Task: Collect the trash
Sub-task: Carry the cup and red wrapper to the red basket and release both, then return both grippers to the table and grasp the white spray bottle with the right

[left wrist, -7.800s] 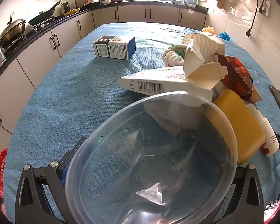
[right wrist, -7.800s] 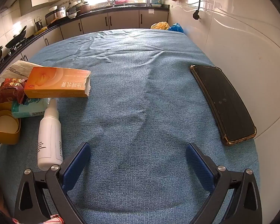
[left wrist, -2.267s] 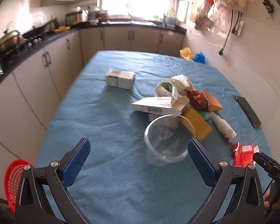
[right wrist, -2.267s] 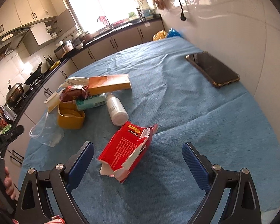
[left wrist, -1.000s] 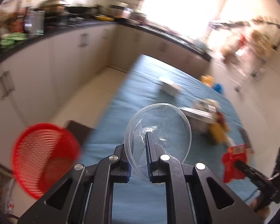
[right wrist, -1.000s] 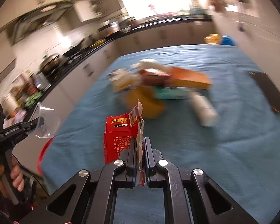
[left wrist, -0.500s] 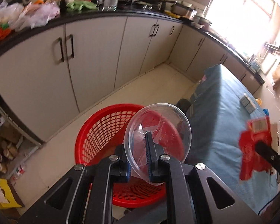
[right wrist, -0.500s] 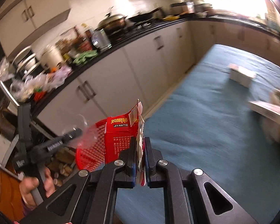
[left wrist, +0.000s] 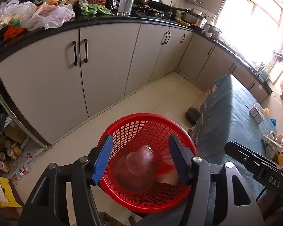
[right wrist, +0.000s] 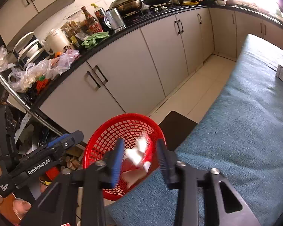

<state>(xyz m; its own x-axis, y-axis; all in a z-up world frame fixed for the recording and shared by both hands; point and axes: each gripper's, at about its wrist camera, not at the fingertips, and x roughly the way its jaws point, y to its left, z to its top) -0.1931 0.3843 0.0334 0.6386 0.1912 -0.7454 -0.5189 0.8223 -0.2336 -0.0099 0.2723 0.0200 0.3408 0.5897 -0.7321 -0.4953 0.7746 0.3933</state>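
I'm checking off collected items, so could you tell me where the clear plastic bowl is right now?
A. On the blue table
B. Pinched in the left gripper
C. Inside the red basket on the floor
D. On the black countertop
C: the clear plastic bowl lies inside the red basket, below the left gripper, whose jaws have just been opening and hold nothing.

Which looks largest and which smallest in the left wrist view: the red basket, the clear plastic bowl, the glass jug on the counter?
1. red basket
2. clear plastic bowl, lying inside the basket
3. glass jug on the counter

The jug stands much farther from the camera, so its true size against the bowl is unsure.
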